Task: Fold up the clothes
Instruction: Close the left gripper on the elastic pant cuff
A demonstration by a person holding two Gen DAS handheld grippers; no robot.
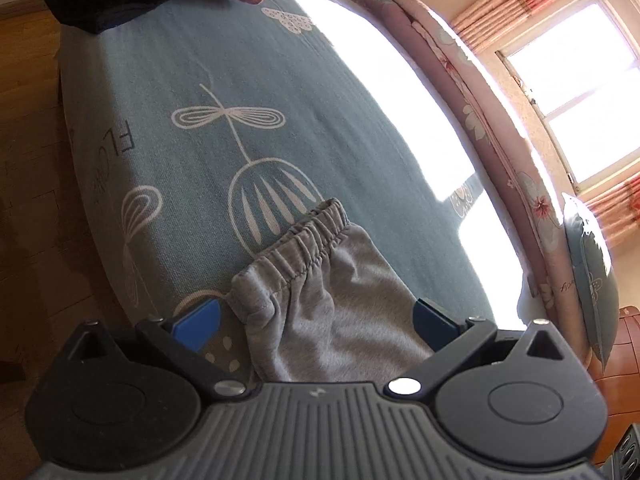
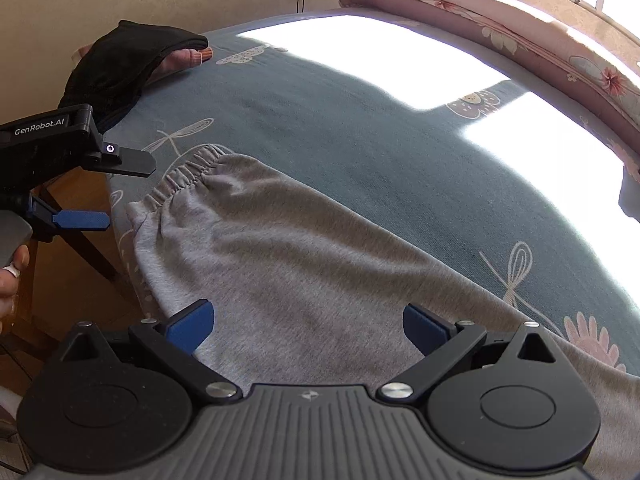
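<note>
Grey sweatpants [image 2: 280, 248] lie flat on a teal patterned bed sheet [image 2: 360, 128], with the elastic waistband [image 2: 188, 172] toward the bed's edge. My right gripper [image 2: 308, 320] hovers open over the middle of the fabric and holds nothing. In the left wrist view, my left gripper [image 1: 316, 320] is open just above the sweatpants [image 1: 328, 280], near the waistband [image 1: 308, 236]. From the right wrist view the left gripper [image 2: 120, 192] shows at the bed's edge, beside the waistband, with its jaws apart.
A hand in a black sleeve [image 2: 120, 64] rests on the far corner of the bed. A rolled pink floral quilt [image 1: 500, 140] and a pillow [image 1: 592, 272] lie along the window side. Wooden floor [image 1: 28, 160] and dark furniture legs [image 2: 80, 240] border the bed.
</note>
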